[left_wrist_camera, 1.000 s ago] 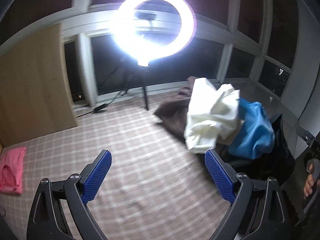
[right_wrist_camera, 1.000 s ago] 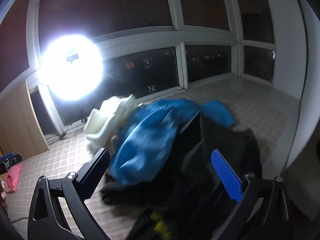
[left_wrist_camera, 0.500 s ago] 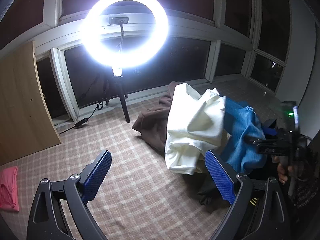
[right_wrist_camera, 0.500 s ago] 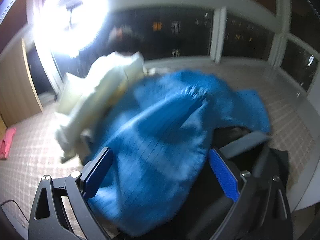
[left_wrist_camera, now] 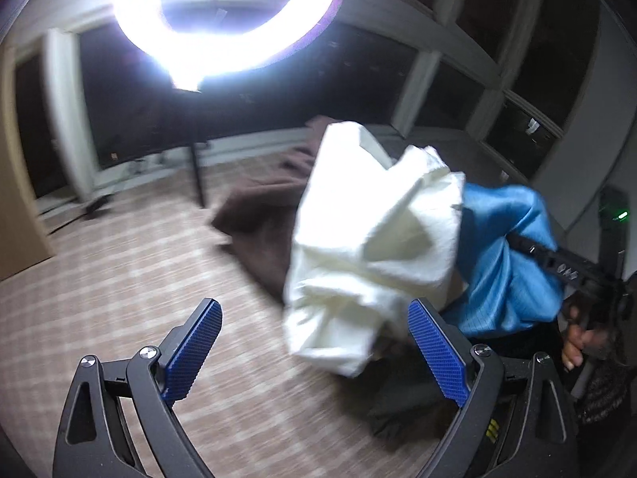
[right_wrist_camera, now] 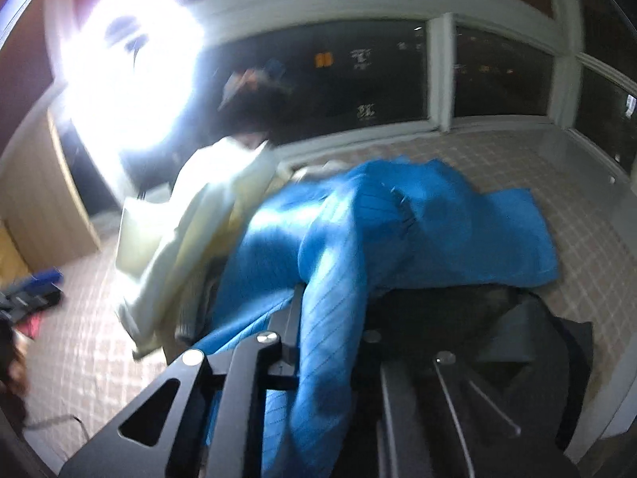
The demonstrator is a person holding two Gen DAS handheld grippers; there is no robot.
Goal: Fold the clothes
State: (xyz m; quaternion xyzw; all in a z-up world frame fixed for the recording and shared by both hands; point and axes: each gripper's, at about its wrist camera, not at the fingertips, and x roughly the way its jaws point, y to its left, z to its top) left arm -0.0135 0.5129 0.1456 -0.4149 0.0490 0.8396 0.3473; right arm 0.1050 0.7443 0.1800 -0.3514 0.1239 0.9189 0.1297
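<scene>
A heap of clothes lies on the checked mat point(left_wrist_camera: 119, 279): a white garment point(left_wrist_camera: 370, 239) on top, a brown one point(left_wrist_camera: 258, 215) behind it, a blue one point(left_wrist_camera: 505, 263) to the right and a black one point(left_wrist_camera: 406, 410) underneath. My left gripper point(left_wrist_camera: 316, 342) is open and holds nothing, its right pad just short of the white garment's lower edge. My right gripper point(right_wrist_camera: 330, 306) is closing its jaws, and they pinch a fold of the blue garment point(right_wrist_camera: 398, 231). In the left wrist view the right gripper point(left_wrist_camera: 517, 241) reaches into the blue cloth, with a hand point(left_wrist_camera: 573, 350) behind it.
A bright ring light point(left_wrist_camera: 227, 12) on a tripod point(left_wrist_camera: 198, 175) stands behind the heap, before dark windows. A wooden board point(left_wrist_camera: 16, 215) leans at the far left. Bare mat stretches left of the clothes.
The right jaws, wide open a second ago, have come together on the blue garment. The left gripper has moved in toward the heap, and the white garment now looms larger.
</scene>
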